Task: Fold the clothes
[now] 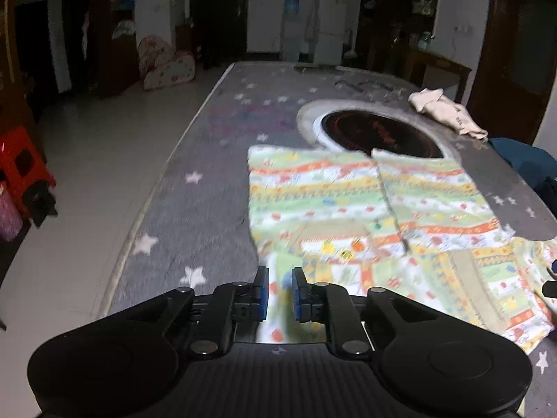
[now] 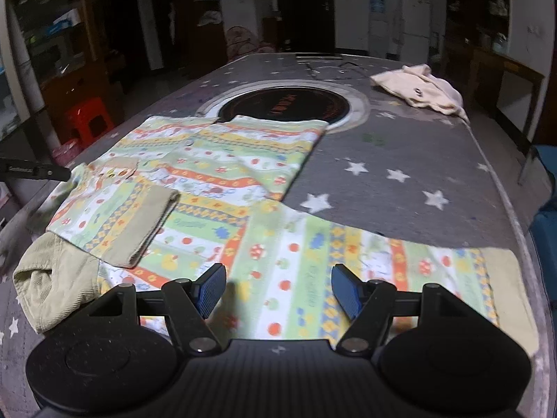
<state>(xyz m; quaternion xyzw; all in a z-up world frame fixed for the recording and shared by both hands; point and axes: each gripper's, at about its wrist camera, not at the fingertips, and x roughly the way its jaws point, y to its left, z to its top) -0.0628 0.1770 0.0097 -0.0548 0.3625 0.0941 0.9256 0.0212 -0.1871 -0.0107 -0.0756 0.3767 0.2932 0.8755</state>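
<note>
A child's patterned top [image 1: 330,202] [image 2: 243,160] lies spread on the grey star-print table cover [image 2: 400,174]. One sleeve is folded over the body, its beige cuff [image 2: 149,226] on top. The other sleeve [image 2: 400,261] stretches out flat towards the table edge. The green ribbed collar [image 2: 52,285] bunches at the near left. My left gripper [image 1: 280,289] has its blue pads close together, with the top's near edge between them. In the right wrist view it shows as a dark tip [image 2: 66,174] at the garment's side. My right gripper [image 2: 278,278] hangs open over the stretched sleeve.
A beige garment [image 1: 445,111] [image 2: 417,87] lies crumpled at the table's far corner. A round dark hob [image 2: 285,104] with a metal rim is set into the table behind the top. A red stool [image 1: 24,163] stands on the floor, and a blue seat [image 2: 546,223] stands beside the table.
</note>
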